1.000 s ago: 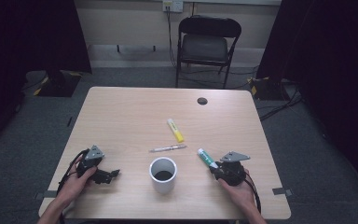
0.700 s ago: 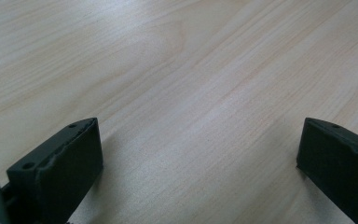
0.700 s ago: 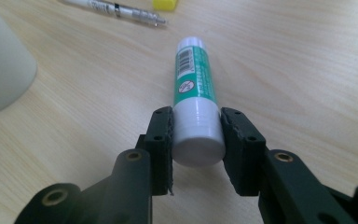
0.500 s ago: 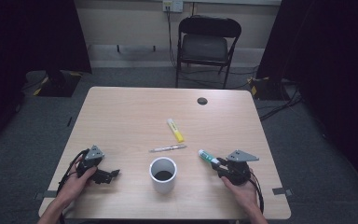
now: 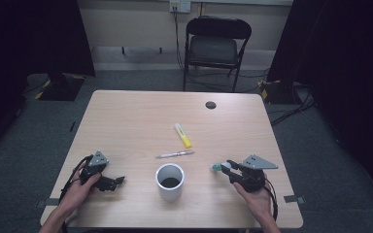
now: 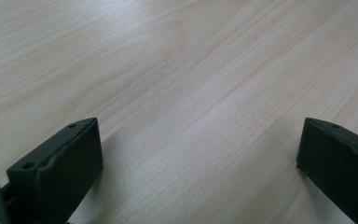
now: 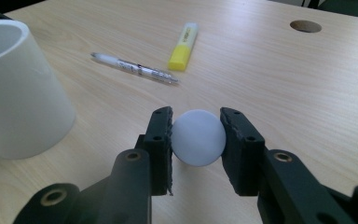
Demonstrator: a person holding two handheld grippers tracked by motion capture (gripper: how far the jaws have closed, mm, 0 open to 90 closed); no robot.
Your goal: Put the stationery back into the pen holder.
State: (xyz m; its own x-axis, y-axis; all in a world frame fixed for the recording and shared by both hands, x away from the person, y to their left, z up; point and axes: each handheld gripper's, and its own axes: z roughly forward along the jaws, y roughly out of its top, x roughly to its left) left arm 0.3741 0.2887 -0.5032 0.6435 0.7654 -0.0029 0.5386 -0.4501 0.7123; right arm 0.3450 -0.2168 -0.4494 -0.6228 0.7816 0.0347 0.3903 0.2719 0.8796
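One item is in hand: a marker [image 5: 217, 168], seen end-on in the right gripper view as a pale round cap [image 7: 198, 137]. The right hand-held gripper [image 5: 228, 168] is clenched on it, both pads pressing the cap's sides, the barrel pointing toward the camera. In the high view the marker sits to the right of the white cup [image 5: 170, 181], near it but apart, at about the height of the cup's rim.

Handling judgement: the marker appears light and rigid, a smooth plastic barrel likely to be slippery under flat pads. A round section gripped at two points can roll or pivot, so the better hold is on the barrel near mid-length rather than at the cap end, with the jaws square across it. It does not look fragile.

The left hand-held gripper [image 5: 111, 182] lies to the left of the cup, jaws wide apart over bare table [image 6: 177, 70], holding nothing.

A pen [image 5: 175, 155] and a yellow highlighter [image 5: 182, 135] lie beyond the cup, untouched.

Change from the earlier frames: the right hand-held gripper has drawn slightly back toward the person and lifted, and the marker now shows foreshortened, tip toward the cup. The left side, cup, pen and highlighter are unchanged.
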